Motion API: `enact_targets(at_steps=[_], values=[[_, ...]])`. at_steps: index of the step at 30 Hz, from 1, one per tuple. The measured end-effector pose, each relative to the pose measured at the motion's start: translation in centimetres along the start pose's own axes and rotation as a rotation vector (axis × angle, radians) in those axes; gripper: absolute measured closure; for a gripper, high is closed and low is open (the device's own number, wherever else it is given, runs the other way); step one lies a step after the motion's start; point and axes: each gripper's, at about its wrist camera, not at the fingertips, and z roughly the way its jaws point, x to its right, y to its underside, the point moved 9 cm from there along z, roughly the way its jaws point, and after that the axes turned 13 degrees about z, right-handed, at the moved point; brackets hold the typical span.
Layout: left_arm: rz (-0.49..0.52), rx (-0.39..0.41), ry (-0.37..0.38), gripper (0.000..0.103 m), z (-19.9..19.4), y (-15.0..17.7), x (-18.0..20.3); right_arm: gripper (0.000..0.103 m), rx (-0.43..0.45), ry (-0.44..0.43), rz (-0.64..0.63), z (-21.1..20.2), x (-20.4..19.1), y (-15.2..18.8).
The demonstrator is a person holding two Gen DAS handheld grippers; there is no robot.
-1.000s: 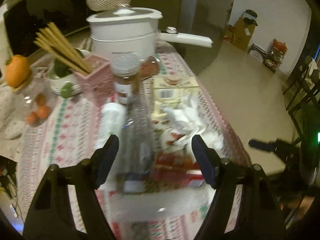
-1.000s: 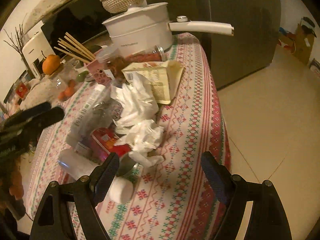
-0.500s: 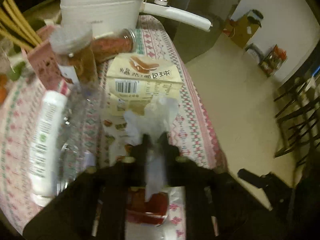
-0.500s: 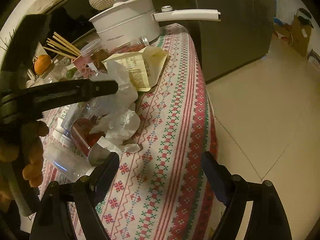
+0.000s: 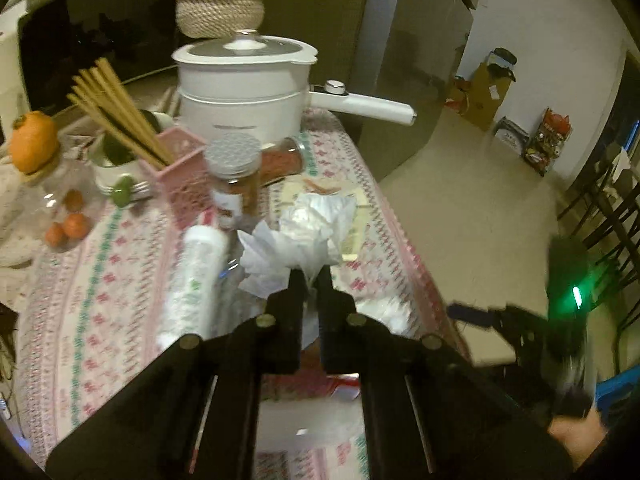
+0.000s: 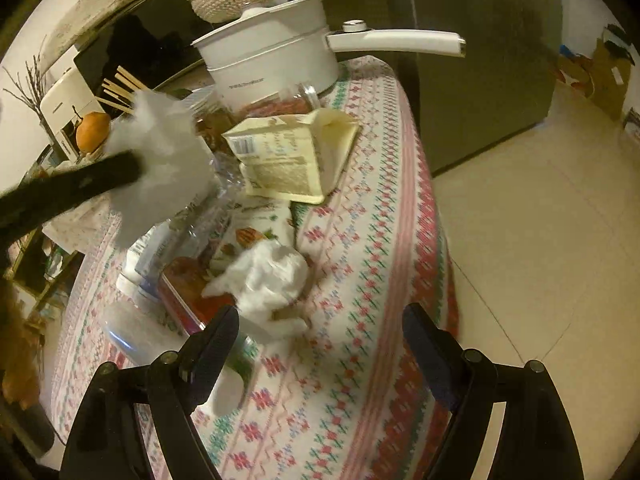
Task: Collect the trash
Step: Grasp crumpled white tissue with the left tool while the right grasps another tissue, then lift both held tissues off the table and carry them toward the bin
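Note:
My left gripper (image 5: 310, 276) is shut on a crumpled white tissue (image 5: 304, 236) and holds it above the patterned tablecloth (image 5: 100, 272). In the right wrist view the same tissue (image 6: 160, 160) hangs from the left gripper's black finger (image 6: 100, 178) at the left. A second crumpled tissue (image 6: 268, 280) lies on the cloth just beyond my right gripper (image 6: 320, 332), which stands open with nothing between its fingers. A cream carton (image 6: 288, 156), a red packet (image 6: 188, 292), a white tube (image 5: 196, 276) and a clear plastic bottle (image 6: 132, 336) lie among the litter.
A white electric pot (image 5: 244, 88) with a long handle stands at the table's far end, under a woven basket (image 5: 220, 8). A spice jar (image 5: 236, 176), a pink holder with chopsticks (image 5: 176, 168) and an orange (image 5: 32, 140) sit at the left. Tiled floor (image 6: 540, 220) lies right of the table edge.
The left gripper went from open over the litter to shut on the white tissue, then rose with it. The right gripper stayed open and shifted slightly closer to the second tissue.

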Motion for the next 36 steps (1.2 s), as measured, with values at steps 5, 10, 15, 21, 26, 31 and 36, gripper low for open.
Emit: enact_targets(at_steps=[5, 10, 15, 21, 26, 31, 36], values=[[0.010, -0.015, -0.042, 0.096, -1.1, 1.6, -1.5, 0.018, -0.031, 0.001, 0.007, 1.7, -1.6, -0.7], [0.003, -0.022, -0.057, 0.096, -1.9, 2.7, -2.7, 0.020, -0.064, 0.017, -0.006, 3.3, -2.7, -1.0], [-0.008, -0.040, -0.070, 0.096, -2.3, 4.0, -3.7, 0.033, -0.099, 0.039, 0.010, 5.0, -3.0, -1.1], [-0.018, -0.042, -0.087, 0.096, -3.1, 4.8, -4.3, 0.069, -0.094, 0.045, 0.003, 5.5, -3.5, -1.2], [-0.025, -0.027, -0.096, 0.096, -4.6, 5.0, -4.2, 0.077, -0.004, 0.066, -0.055, 2.8, -4.7, -2.0], [-0.035, -0.004, -0.102, 0.096, -6.9, 5.5, -3.5, 0.077, 0.061, 0.062, -0.115, -1.5, -6.4, -2.1], [-0.040, 0.024, -0.126, 0.096, -9.6, 6.3, -2.9, 0.077, 0.122, 0.059, -0.162, -5.8, -8.2, -1.6]])
